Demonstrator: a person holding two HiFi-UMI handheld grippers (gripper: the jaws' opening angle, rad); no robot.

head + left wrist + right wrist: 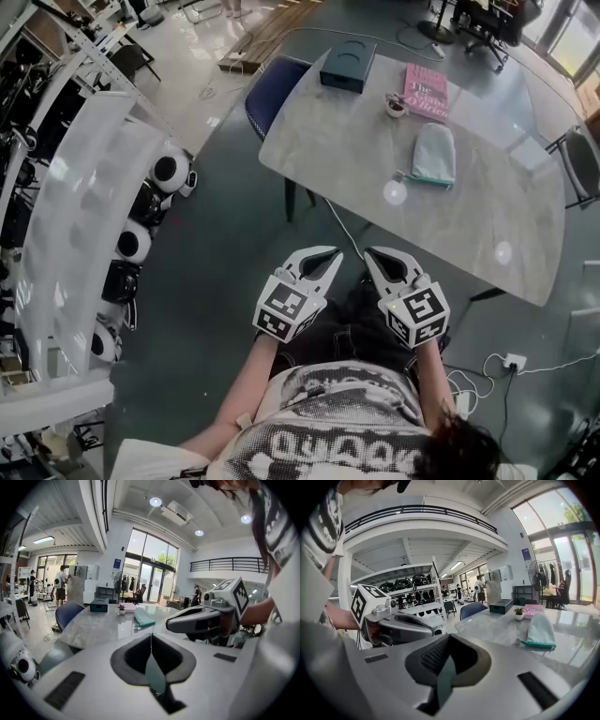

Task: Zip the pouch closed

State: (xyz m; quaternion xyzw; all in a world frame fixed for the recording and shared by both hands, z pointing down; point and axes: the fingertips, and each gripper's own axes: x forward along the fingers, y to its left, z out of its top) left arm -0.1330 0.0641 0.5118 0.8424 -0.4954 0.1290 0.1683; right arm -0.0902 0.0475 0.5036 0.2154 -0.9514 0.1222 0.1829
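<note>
The light teal pouch (434, 153) lies flat on the marble table (469, 225), its darker zip edge toward me. It also shows as the pouch (143, 617) in the left gripper view and the pouch (540, 631) in the right gripper view. Both grippers hang side by side in front of my lap, short of the table's near edge and well apart from the pouch. My left gripper (328, 255) is shut with nothing in it, jaws meeting (151, 634). My right gripper (373, 255) is likewise shut and empty (449, 637).
On the table's far end stand a dark teal box (348, 66), a pink book (427, 89) and a small potted plant (396, 105). A blue chair (272, 94) sits at the table's left corner. White shelving (84, 216) runs along the left. A power strip (512, 361) lies on the floor at right.
</note>
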